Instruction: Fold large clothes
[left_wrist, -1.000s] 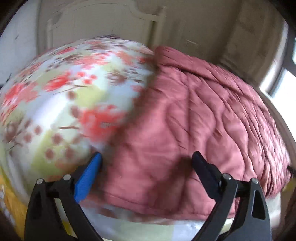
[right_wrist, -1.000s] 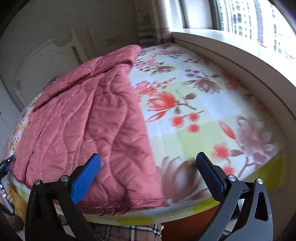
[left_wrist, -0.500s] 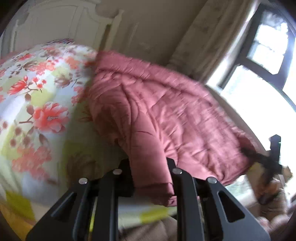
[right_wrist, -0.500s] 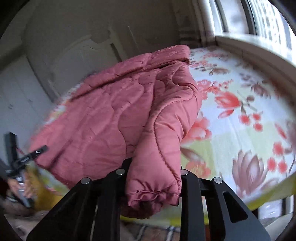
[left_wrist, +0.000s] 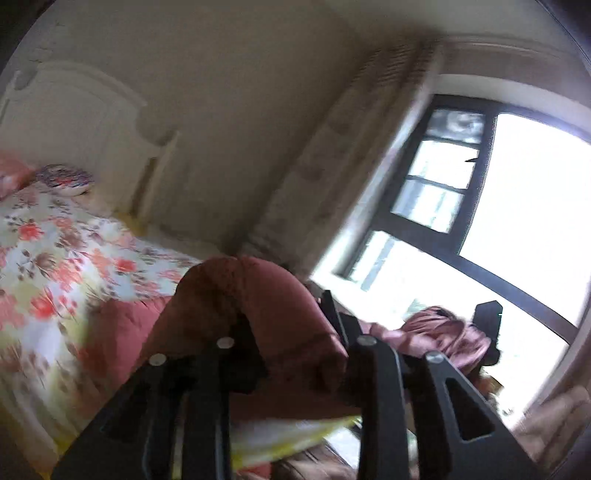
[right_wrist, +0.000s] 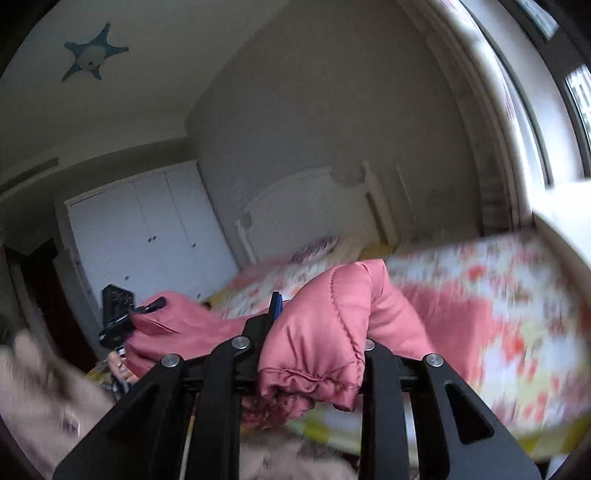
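Observation:
A pink quilted jacket (left_wrist: 258, 295) hangs lifted off the floral bed sheet (left_wrist: 55, 251), its lower part still trailing on the bed. My left gripper (left_wrist: 286, 321) has one bunched corner between its jaws, which are opening slightly while the pads still pinch the fabric. My right gripper (right_wrist: 321, 325) is shut on another corner of the jacket (right_wrist: 332, 354), whose hem sticks out between the fingers. Each view shows the other gripper off to the side: the right gripper (left_wrist: 487, 325) in the left wrist view, the left gripper (right_wrist: 118, 310) in the right wrist view, each with pink fabric.
The bed has a white headboard (right_wrist: 306, 199) and a patterned pillow (left_wrist: 62, 177) at the far end. A bright window (left_wrist: 517, 206) with a curtain runs along one side. White wardrobe doors (right_wrist: 147, 236) stand beyond. A person's hand (right_wrist: 122, 369) holds the left gripper.
Both grippers went from open above the flat jacket to shut on its corners, then rose and tilted up to near level, lifting the jacket's edge off the bed.

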